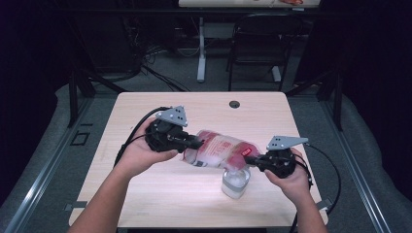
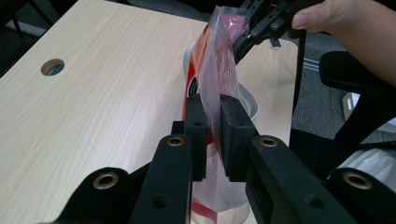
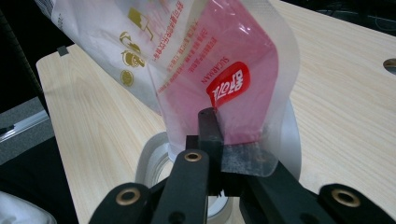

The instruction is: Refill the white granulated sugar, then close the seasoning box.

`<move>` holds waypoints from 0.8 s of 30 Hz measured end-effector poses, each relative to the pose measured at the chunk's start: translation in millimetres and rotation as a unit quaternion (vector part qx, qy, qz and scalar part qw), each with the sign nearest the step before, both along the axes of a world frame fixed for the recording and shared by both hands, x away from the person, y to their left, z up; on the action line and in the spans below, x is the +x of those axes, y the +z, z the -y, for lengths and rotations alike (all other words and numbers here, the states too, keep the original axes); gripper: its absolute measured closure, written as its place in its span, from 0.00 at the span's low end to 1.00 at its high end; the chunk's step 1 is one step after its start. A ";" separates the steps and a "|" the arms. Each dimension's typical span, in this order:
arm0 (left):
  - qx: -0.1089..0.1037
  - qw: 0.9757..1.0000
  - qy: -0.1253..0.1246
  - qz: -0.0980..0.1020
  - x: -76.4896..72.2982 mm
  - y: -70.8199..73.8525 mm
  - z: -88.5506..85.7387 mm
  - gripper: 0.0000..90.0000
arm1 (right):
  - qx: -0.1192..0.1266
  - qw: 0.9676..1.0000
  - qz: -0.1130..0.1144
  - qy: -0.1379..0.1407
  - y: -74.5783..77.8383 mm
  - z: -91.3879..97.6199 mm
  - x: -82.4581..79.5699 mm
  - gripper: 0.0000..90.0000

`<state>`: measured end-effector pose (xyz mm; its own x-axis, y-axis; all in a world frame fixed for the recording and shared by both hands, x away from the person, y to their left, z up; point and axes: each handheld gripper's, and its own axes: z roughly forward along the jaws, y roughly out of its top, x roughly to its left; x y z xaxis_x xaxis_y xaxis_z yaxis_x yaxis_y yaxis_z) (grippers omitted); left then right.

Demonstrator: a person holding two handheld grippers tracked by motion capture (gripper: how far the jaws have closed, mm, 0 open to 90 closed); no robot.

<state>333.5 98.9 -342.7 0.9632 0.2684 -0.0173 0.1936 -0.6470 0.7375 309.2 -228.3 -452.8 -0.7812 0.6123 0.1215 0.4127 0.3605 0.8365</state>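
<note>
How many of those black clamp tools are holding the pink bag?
2. The left gripper pinches one end of the bag; the right gripper pinches the other end, above the clear cup.

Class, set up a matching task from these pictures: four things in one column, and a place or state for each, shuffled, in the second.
Things:
1. red and clear plastic pouch
2. clear round container
3. left gripper
4. round hole in the light wooden table

Places or states:
A. near the table's far edge
B. shut on the pouch's edge
C. held above the table between both grippers
D. standing on the table beneath the pouch's lower end

Pairs: 1-C, 2-D, 3-B, 4-A
</note>
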 end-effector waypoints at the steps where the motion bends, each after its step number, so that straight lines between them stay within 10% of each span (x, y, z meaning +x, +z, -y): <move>1: 0.000 1.000 0.000 0.000 -0.1 0.0 0.1 0.92 | 0.000 1.000 0.000 0.000 0.0 0.0 -0.1 1.00; 24: 0.002 1.000 0.000 0.002 -1.7 0.9 0.2 0.92 | -0.003 1.000 0.000 0.001 0.2 -0.8 -1.2 1.00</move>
